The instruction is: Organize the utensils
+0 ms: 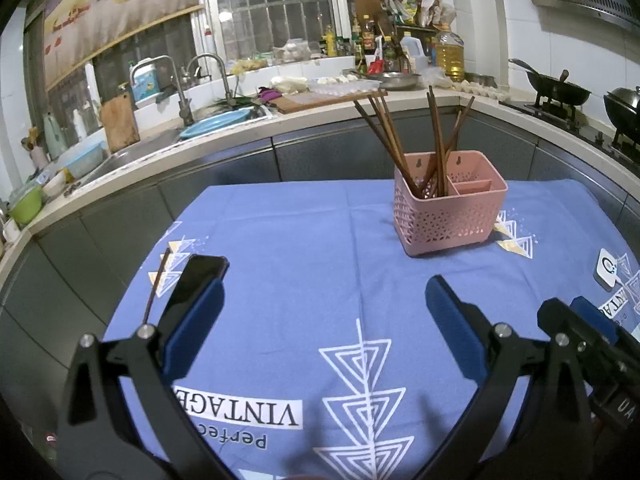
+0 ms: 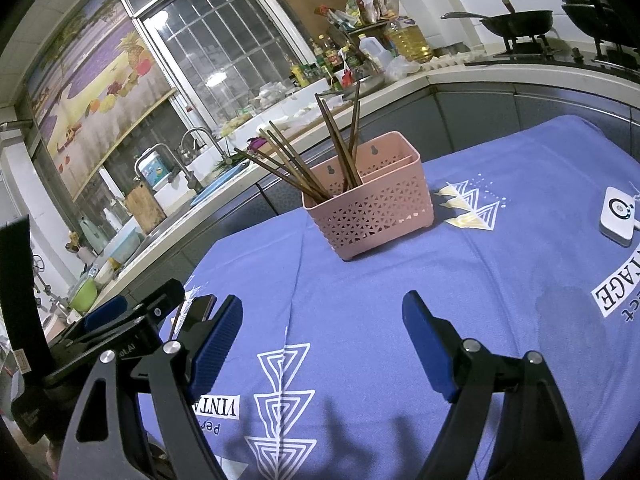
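Above the blue cloth [image 1: 304,240], left tool [image 1: 324,308] and right tool [image 2: 322,334] both wide, empty

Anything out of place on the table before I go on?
One chopstick lies loose on the blue cloth, left of the left tool, while the other chopsticks stand in the pink basket. Nothing looks spilled or damaged.

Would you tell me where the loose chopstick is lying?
The loose chopstick lies on the blue tablecloth, just left of the left tool.
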Available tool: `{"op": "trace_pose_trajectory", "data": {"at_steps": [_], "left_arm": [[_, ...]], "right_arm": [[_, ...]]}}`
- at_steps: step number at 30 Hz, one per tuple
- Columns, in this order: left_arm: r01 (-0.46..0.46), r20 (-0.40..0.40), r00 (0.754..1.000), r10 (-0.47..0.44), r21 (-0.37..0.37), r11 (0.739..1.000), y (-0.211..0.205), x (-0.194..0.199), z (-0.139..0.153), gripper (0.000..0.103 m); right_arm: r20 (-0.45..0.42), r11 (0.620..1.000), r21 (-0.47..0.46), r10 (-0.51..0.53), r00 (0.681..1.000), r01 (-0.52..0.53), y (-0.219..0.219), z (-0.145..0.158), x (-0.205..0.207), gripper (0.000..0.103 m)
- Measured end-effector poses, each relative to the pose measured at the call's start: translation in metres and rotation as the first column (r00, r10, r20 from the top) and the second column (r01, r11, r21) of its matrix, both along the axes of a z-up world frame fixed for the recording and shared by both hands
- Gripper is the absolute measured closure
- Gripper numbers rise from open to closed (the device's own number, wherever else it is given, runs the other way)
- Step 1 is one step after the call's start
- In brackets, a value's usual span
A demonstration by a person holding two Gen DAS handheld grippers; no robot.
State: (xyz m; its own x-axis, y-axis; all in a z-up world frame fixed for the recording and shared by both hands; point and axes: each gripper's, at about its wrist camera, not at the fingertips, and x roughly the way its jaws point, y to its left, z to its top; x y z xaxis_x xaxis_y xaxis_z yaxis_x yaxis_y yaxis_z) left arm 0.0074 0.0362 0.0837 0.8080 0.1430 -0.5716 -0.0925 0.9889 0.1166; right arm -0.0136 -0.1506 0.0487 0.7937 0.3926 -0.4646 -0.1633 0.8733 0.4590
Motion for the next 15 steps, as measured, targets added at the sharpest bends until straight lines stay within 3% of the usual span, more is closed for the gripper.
{"op": "trace_pose_trajectory", "data": {"at_steps": [15], "left_arm": [[-0.002, 0.002, 1.0, 0.002, 0.003, 1.0, 0.0024, -0.0011, 0.0011, 0.006]], "right_arm": [[0.0, 1.0, 0.001, 0.0, 1.0, 0.0, 0.0001, -0.0002, -0.0005, 0.022]]}}
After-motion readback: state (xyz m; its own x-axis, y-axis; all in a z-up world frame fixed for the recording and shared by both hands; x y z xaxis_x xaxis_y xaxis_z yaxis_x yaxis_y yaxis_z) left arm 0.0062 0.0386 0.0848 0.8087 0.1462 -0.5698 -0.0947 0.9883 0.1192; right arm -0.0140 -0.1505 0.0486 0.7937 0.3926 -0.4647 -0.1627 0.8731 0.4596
